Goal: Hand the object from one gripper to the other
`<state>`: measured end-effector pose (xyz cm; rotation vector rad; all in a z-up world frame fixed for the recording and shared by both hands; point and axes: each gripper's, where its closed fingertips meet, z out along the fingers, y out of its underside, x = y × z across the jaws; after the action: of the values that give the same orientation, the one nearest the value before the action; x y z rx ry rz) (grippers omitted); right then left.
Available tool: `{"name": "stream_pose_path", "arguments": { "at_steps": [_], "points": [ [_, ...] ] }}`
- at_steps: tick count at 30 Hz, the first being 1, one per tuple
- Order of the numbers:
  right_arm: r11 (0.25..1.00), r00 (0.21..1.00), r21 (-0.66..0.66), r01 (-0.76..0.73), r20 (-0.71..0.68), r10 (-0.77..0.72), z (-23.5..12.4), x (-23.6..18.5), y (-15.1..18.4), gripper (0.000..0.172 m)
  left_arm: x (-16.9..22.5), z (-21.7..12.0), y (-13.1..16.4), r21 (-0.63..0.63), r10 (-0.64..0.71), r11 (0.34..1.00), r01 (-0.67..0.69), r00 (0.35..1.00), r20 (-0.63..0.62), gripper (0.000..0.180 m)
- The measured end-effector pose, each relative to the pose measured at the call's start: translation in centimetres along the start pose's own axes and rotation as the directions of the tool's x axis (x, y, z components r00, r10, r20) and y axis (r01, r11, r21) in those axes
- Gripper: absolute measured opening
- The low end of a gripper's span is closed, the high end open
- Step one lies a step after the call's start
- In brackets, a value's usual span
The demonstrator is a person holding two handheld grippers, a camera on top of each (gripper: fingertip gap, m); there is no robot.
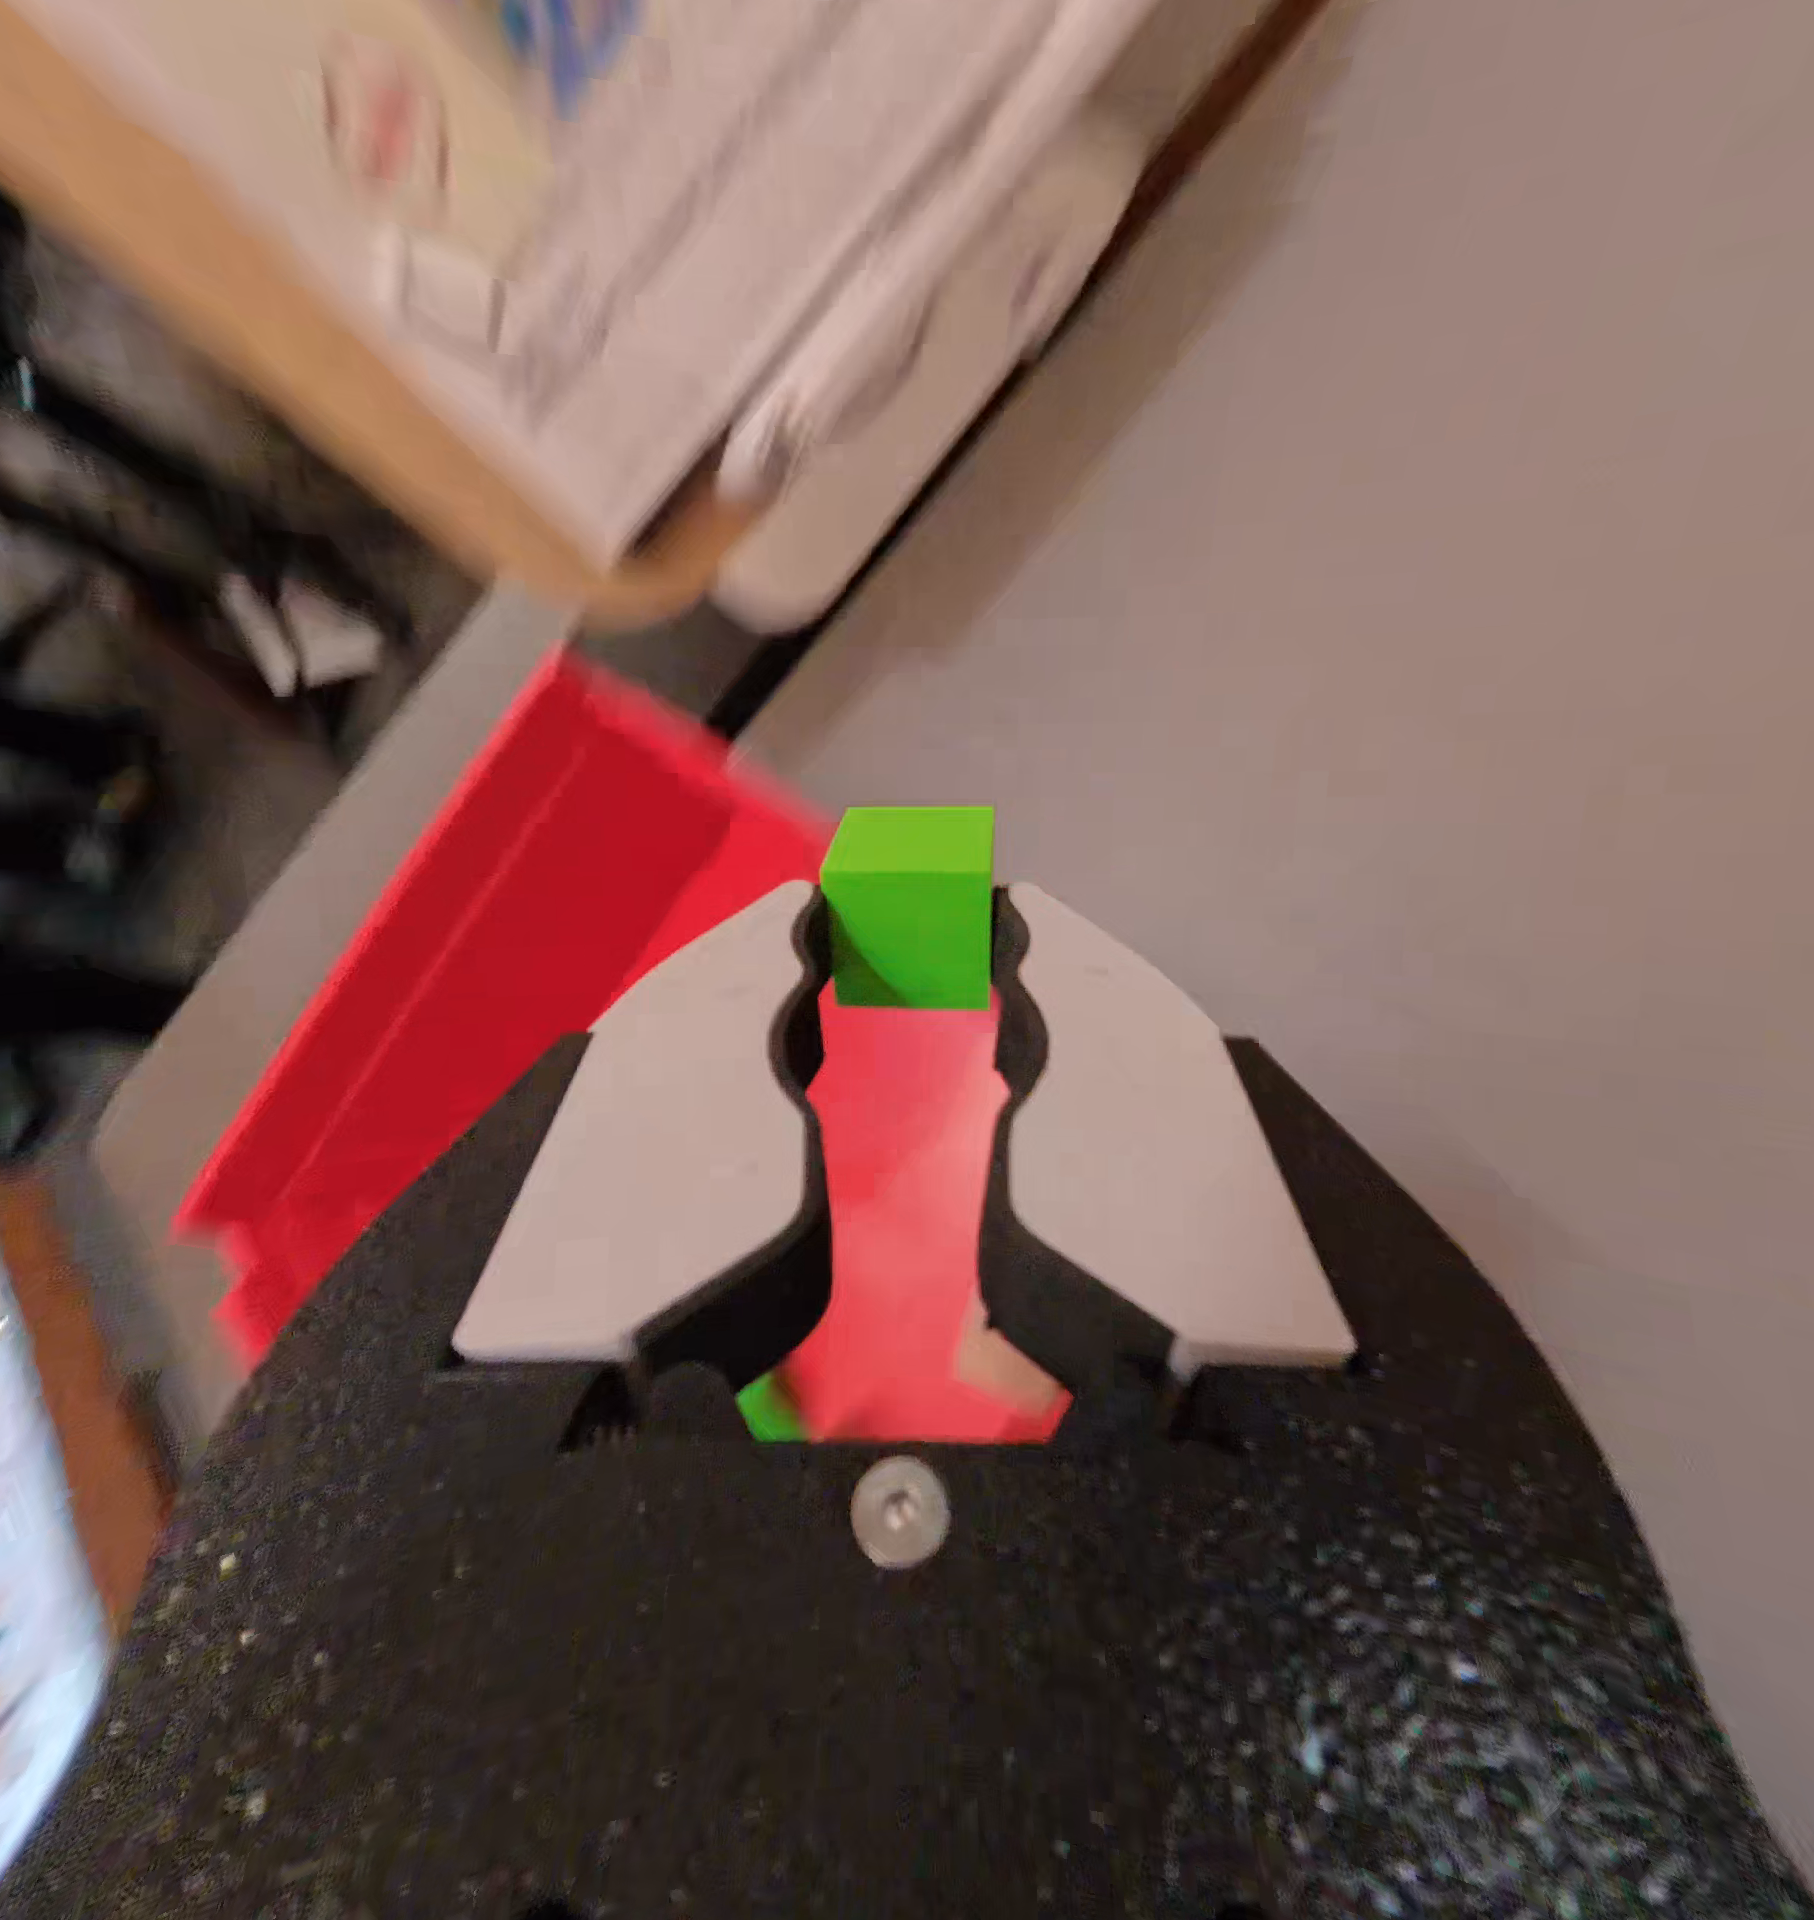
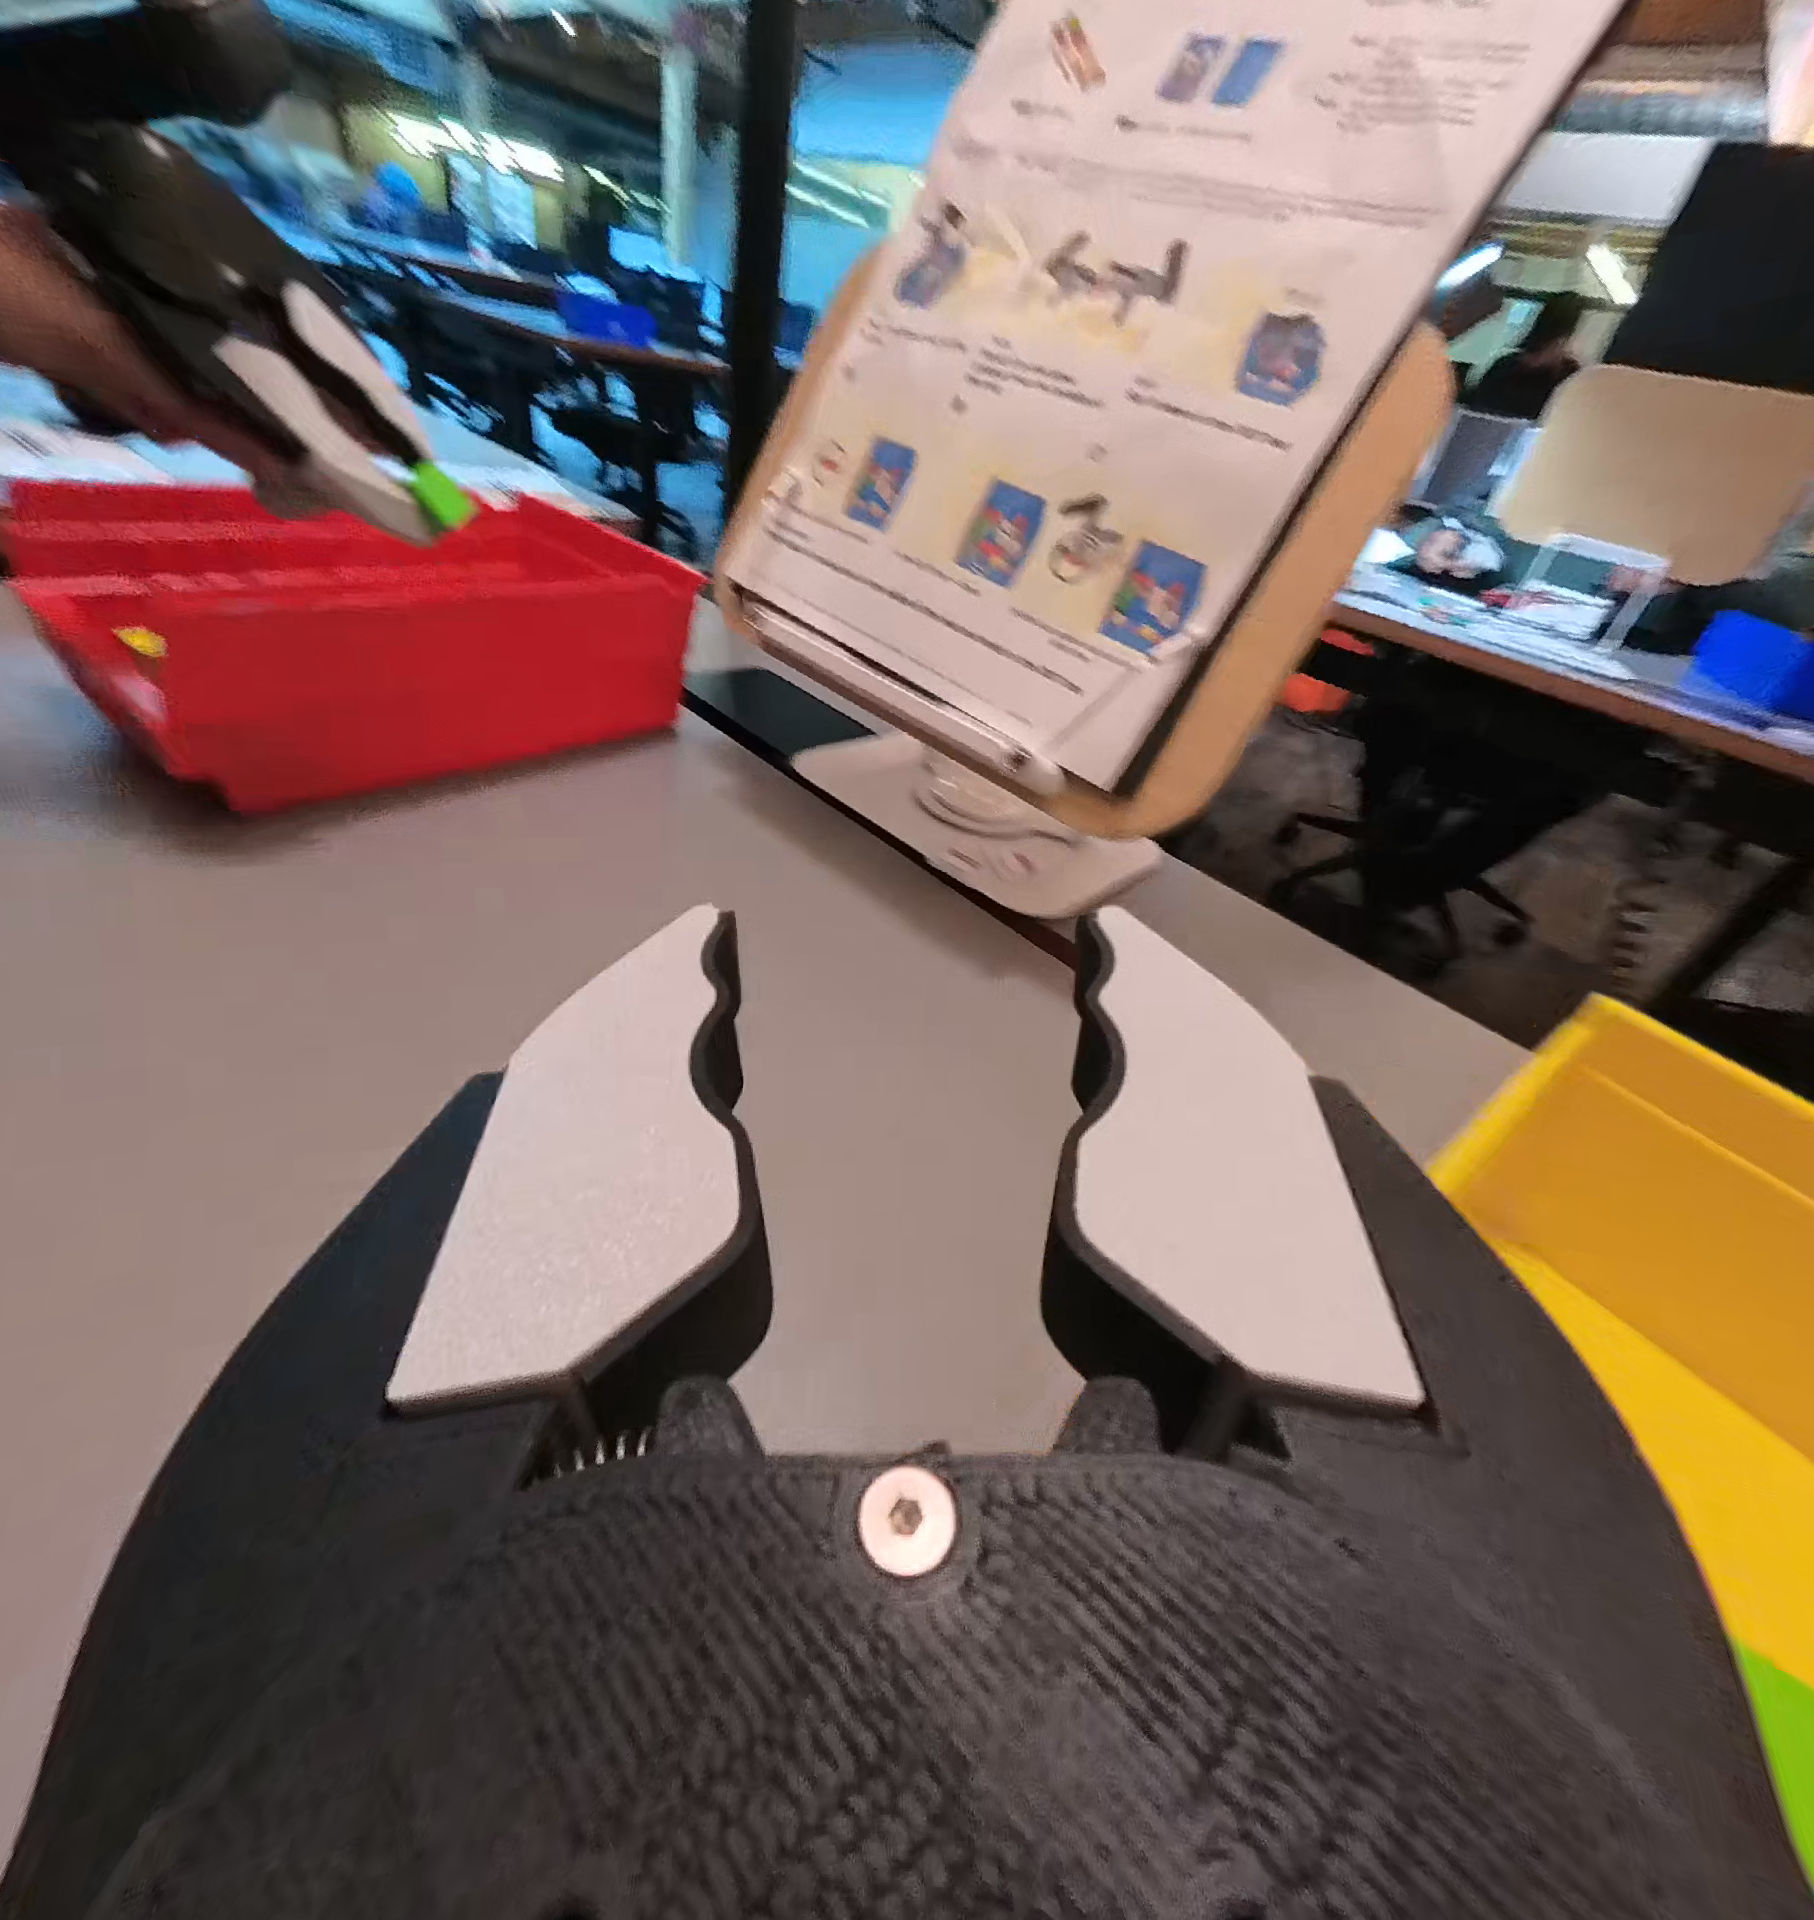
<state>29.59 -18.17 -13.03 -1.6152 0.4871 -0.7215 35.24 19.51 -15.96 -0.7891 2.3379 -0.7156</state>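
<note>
The left gripper (image 1: pixel 908 935) has its fingers (image 1: pixel 695 1039) clamped on a green block (image 1: pixel 908 914) at centre frame, above a red bin (image 1: pixel 487 956). In the right wrist view that gripper and block (image 2: pixel 441 494) sit upper left over the bin (image 2: pixel 363 665). The right gripper (image 2: pixel 908 935) hangs over the grey bench (image 2: pixel 259 987), fingers (image 2: pixel 612 1143) apart and bare; a yellow bin (image 2: pixel 1661 1195) lies lower right.

Green block (image 1: pixel 908 914) – upright, pinched in left claw (image 1: pixel 908 940)
</note>
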Motion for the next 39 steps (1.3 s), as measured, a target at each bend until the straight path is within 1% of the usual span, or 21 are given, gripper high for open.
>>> {"name": "stream_pose_path", "arguments": {
  "at_steps": [1,3,4,6,7,9,12,13,16,18,20,22,25,28,30,32,36,39],
  "points": [
    [0.999,0.999,0.020,-0.035,0.042,0.034,0.6,-1.1,-0.7,0.063,2.1,-0.8,-2.8,0.120,0.002,0.993,0.004,0.999,-0.042,0.028],
    [0.991,0.984,0.056,-0.122,0.139,0.114,2.0,-3.8,-2.0,0.063,6.9,-2.3,-7.3,0.321,0.042,0.947,0.002,0.991,-0.128,0.028],
    [0.981,0.967,0.070,-0.179,0.199,0.162,2.7,-5.3,-2.7,0.063,9.4,-2.8,-9.0,0.401,0.079,0.916,-0.008,0.984,-0.161,0.028],
    [0.942,0.898,0.079,-0.327,0.335,0.284,3.8,-8.5,-4.1,0.064,14.0,-3.4,-11.7,0.547,0.165,0.837,-0.026,0.964,-0.207,0.028],
    [0.908,0.843,0.060,-0.415,0.400,0.359,4.2,-9.9,-4.6,0.065,15.9,-3.6,-12.7,0.610,0.200,0.792,-0.030,0.956,-0.212,0.028],
    [0.834,0.717,-0.035,-0.550,0.492,0.493,4.9,-12.0,-4.6,0.068,19.0,-3.4,-13.7,0.703,0.268,0.710,-0.043,0.940,-0.213,0.028],
    [0.754,0.586,-0.184,-0.631,0.524,0.618,5.6,-13.7,-3.1,0.071,21.8,-2.9,-14.2,0.807,0.329,0.587,-0.068,0.931,-0.161,0.028],
    [0.728,0.541,-0.232,-0.645,0.534,0.650,5.6,-14.1,-2.7,0.073,22.3,-2.6,-14.2,0.823,0.337,0.562,-0.077,0.930,-0.144,0.028],
    [0.632,0.407,-0.330,-0.701,0.543,0.735,5.8,-14.6,-2.0,0.074,23.0,-2.3,-13.5,0.814,0.399,0.553,-0.179,0.914,-0.070,0.028],
    [0.580,0.340,-0.360,-0.731,0.545,0.766,5.9,-14.6,-1.7,0.071,23.3,-2.7,-13.4,0.835,0.389,0.530,-0.144,0.917,-0.088,0.028],
    [0.547,0.288,-0.402,-0.734,0.545,0.788,5.9,-15.0,-1.3,0.071,23.8,-2.5,-13.1,0.853,0.365,0.513,-0.095,0.924,-0.116,0.028],
    [0.540,0.274,-0.436,-0.719,0.537,0.798,5.9,-15.5,-0.8,0.070,24.2,-1.8,-12.7,0.854,0.359,0.511,-0.096,0.927,-0.111,0.029],
    [0.532,0.257,-0.463,-0.709,0.533,0.806,5.9,-15.9,-0.4,0.069,25.2,-1.0,-12.3,0.840,0.395,0.530,-0.112,0.910,-0.127,0.028],
    [0.526,0.242,-0.474,-0.707,0.536,0.809,5.8,-16.1,-0.4,0.069,25.8,-0.4,-12.2,0.825,0.418,0.539,-0.168,0.904,-0.089,0.028],
    [0.520,0.225,-0.487,-0.702,0.541,0.811,5.7,-16.3,-0.4,0.067,26.0,-0.3,-12.3,0.826,0.426,0.534,-0.182,0.902,-0.076,0.028],
    [0.513,0.208,-0.507,-0.693,0.540,0.815,5.6,-16.6,-0.3,0.061,26.2,-0.3,-12.3,0.827,0.429,0.531,-0.184,0.900,-0.076,0.028],
    [0.490,0.163,-0.529,-0.692,0.547,0.821,5.4,-16.9,-0.3,0.033,26.5,-0.1,-12.2,0.827,0.437,0.530,-0.186,0.896,-0.079,0.028],
    [0.486,0.151,-0.542,-0.686,0.548,0.823,5.3,-17.1,-0.2,0.031,26.5,-0.1,-12.1,0.826,0.443,0.530,-0.191,0.893,-0.077,0.028]
  ]
}}
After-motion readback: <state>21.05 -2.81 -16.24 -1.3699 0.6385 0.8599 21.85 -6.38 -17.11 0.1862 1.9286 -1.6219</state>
